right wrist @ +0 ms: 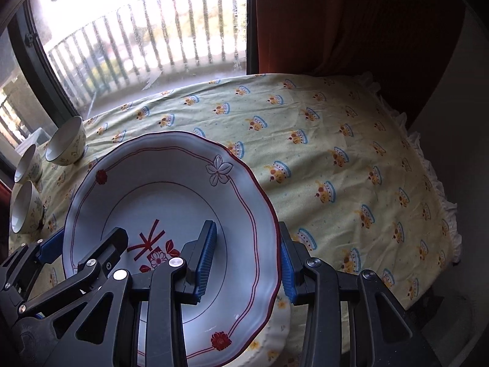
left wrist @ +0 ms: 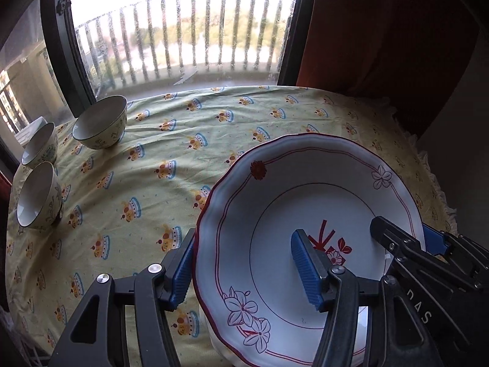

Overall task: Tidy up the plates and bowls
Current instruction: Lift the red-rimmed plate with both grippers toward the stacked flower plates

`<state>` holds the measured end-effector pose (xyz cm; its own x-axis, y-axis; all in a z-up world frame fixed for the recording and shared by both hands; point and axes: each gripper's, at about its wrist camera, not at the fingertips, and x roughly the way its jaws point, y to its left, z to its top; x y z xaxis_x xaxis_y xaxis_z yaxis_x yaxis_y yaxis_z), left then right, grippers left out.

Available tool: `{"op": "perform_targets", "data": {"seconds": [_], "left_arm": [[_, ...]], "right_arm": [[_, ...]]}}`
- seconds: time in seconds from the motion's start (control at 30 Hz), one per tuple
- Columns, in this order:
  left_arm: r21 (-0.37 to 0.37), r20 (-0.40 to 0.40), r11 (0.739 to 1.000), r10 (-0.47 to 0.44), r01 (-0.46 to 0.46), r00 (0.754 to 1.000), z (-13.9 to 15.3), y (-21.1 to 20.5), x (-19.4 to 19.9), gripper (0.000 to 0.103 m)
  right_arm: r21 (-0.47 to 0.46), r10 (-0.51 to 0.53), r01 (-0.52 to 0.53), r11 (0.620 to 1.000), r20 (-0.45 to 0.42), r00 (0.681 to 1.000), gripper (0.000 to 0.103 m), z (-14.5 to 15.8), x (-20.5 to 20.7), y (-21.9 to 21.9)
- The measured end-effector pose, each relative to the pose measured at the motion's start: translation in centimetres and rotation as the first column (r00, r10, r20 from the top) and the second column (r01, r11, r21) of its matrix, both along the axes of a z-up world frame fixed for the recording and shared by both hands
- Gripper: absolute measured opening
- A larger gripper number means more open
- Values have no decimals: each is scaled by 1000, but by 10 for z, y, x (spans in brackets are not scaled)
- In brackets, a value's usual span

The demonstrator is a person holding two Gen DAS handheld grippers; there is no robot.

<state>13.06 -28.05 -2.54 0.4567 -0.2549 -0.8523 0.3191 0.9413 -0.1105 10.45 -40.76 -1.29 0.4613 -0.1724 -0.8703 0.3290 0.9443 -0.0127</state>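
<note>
plate: your white plate (left wrist: pixel 305 214) with the red wavy rim is up off the cloth (left wrist: pixel 171 140), near the front edge, tilted so its face looks back at both cameras. It's round, so no long axis really; the red mark in the middle reads roughly upright.

under it: there's another white dish (right wrist: pixel 276 330) with yellow flowers right below the plate's low edge. Can't tell if they touch.

left gripper (left wrist: pixel 244 270): you've got it straddling the plate's left rim, 1 blue pad behind the rim and 1 on the face. The pads look a bit apart from the plate, so I can't tell if it's really clamped or just loose around it.

right gripper (right wrist: pixel 246 263): same deal on the right rim, 1 finger on the face, 1 behind the edge. Grip not clear here either.

pose: both come in low from the front, fingers pointing toward the window (left wrist: pixel 183 30).

room: lots of bare cloth behind and to the right of the plate, out to the frilly edge.

bowls: 3 bowls (left wrist: pixel 101 122) sit well apart from the plate at the far left, by the window frame.

back: red curtain (right wrist: pixel 351 21) hangs at the far right.
</note>
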Motion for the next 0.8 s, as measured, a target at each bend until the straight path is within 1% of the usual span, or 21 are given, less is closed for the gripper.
{"op": "perform_targets", "data": {"seconds": [0.07,0.13,0.37,0.53,0.63,0.8], "left_arm": [[-1,12,1000,-20,20,1000,1,0,-12,61],[-11,0,1000,-29,29,1000,-2,2,-20,61],[-5,-27,1000,-20,20,999,-16,-3,-43,62],[22,-60,1000,9,-7,998,-37,-11,-50,62],[29,-112,998,56,-53,992,-50,-13,-50,62],[52,-152,995,92,-85,984,-59,-20,-49,62]], "right_arm": [[-5,-15,15,1000,-7,1000,43,1,-14,3],[-8,-23,23,1000,-12,1000,42,1,-26,5],[-6,-8,8,1000,-38,999,42,-11,-54,4],[-6,21,-22,1000,-67,997,42,-29,-59,-3],[8,55,-54,998,-92,994,42,-43,-56,-7],[10,119,-118,993,-111,987,42,-54,-50,-12]]}}
